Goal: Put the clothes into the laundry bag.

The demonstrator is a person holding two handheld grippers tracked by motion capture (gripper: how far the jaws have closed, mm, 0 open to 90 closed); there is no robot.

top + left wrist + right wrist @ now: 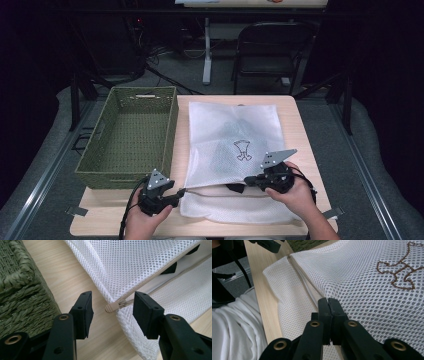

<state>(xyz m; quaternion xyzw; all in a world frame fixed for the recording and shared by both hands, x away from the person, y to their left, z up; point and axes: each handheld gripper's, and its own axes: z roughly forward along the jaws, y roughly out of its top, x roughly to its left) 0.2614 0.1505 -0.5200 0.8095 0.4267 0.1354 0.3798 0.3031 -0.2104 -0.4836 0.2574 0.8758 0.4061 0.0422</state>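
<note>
Nearest the high camera, the person's two hands come in over the near edge of the desk (100, 222), each holding a gripper. The left gripper (112, 312) sits just beside the near left corner of a white mesh bag (232, 150); its jaws stand spread, one on either side of the beige zipper pull (113, 307), and neither pad touches it. The pull lies on the bare wood at the end of the zipper (150, 280), which runs away along the bag's opening.

The right gripper (328, 301) has its jaws pressed together, pinching the upper edge of the bag's mesh right at the zipper line, about midway along the opening. In the high view that edge is lifted a little, and the bag gapes with a dark slot beneath it.

The bag lies flat across the middle of the desk, its far end reaching toward the desk's far edge. On its upper face is a brown embroidered emblem (403, 267), an outline shape with flared ends; it bears no readable letters. A darker shape shows faintly through the mesh, too dim to identify.

A green woven basket (130, 137) stands on the left part of the desk, just beside the bag.
</note>
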